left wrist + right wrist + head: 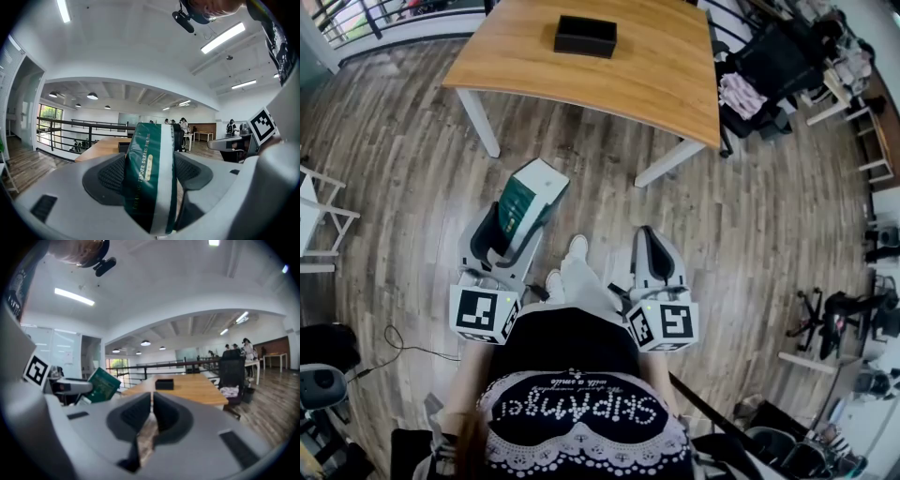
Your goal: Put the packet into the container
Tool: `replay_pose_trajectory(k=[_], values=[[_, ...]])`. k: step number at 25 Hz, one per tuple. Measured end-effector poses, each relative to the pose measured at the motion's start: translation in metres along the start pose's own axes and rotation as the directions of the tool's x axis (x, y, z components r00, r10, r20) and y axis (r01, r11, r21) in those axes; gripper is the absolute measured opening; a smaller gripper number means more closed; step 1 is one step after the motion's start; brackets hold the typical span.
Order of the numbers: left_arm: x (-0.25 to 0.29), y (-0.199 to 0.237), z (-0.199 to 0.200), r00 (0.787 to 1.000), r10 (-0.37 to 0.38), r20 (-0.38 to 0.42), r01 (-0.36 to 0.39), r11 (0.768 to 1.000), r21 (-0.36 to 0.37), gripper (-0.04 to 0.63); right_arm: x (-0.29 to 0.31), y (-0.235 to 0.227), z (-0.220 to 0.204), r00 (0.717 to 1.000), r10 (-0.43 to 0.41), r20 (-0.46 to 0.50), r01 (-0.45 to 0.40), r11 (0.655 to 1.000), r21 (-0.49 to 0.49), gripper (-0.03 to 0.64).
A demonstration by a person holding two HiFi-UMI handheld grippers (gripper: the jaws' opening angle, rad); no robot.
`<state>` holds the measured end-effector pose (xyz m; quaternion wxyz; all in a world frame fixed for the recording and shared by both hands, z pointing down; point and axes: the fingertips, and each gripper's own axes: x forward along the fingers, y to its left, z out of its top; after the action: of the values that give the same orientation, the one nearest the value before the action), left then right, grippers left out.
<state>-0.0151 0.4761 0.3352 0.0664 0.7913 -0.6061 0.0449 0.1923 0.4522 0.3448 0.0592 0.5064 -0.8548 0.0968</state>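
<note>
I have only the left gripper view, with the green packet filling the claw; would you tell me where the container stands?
Observer: The black container stands on the wooden table, near its far edge, ahead of the person.
Operator: Thank you. Is the right claw free?
Observer: Yes, the right claw is shut with nothing between its jaws.
Operator: Are we over the table?
Observer: No, the head view shows the left claw and the packet over the plank floor, short of the table.
</note>
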Motion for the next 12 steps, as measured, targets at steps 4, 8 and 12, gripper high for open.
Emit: replay_pose_trajectory(k=[4, 8, 12], values=[[0.017, 0.009, -0.003, 1.000, 0.018, -0.017, -0.018, 1.000, -0.004, 0.348, 0.020, -0.010, -0.004, 1.000, 0.003, -0.018, -0.003, 1.000, 0.013, 0.037], [0.045, 0.019, -0.004, 0.999, 0.030, -0.032, -0.031, 0.999, -0.009, 0.348, 0.049, -0.026, 0.000, 0.999, 0.018, -0.029, -0.017, 1.000, 0.021, 0.037], [0.083, 0.025, 0.007, 0.999, 0.036, -0.029, -0.036, 0.999, -0.016, 0.348, 0.081, -0.049, 0.012, 0.999, 0.028, -0.036, -0.027, 0.999, 0.020, 0.037]])
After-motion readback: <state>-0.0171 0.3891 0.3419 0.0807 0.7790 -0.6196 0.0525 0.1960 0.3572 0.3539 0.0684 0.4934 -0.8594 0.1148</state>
